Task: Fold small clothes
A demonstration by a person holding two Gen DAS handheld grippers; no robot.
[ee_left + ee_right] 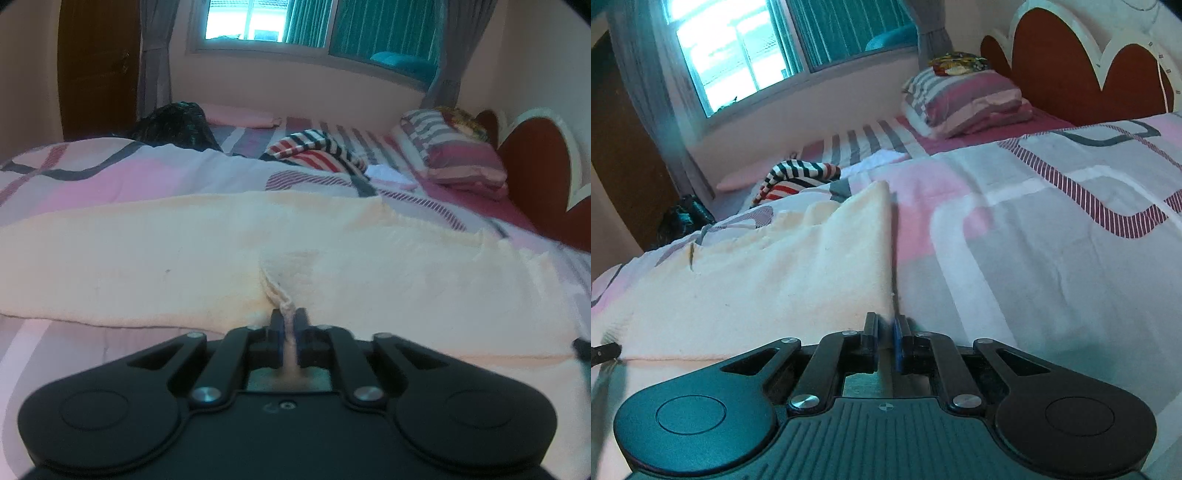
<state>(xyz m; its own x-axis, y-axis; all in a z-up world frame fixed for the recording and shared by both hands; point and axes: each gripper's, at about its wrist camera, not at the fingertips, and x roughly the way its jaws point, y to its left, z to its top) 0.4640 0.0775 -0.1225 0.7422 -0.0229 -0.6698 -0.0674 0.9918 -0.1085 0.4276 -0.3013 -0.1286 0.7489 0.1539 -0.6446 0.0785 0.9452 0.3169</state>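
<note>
A cream fleece garment [155,254] lies spread across the pink and grey bed cover; it also shows in the right wrist view [768,280]. My left gripper [289,317] is shut on a pinched fold of the cream garment at its near edge. My right gripper [885,323] is shut on the garment's right near corner, with the garment's straight edge running away from the jaws. The tip of the right gripper shows at the right edge of the left wrist view [583,349], and the left gripper's tip shows at the left edge of the right wrist view [604,350].
A red, white and navy striped garment [314,151] lies further back on the bed, also in the right wrist view [798,179]. A dark bag [173,125] sits at the back left. Striped pillows [454,151] lie against a red and white headboard [1082,62]. A window is behind.
</note>
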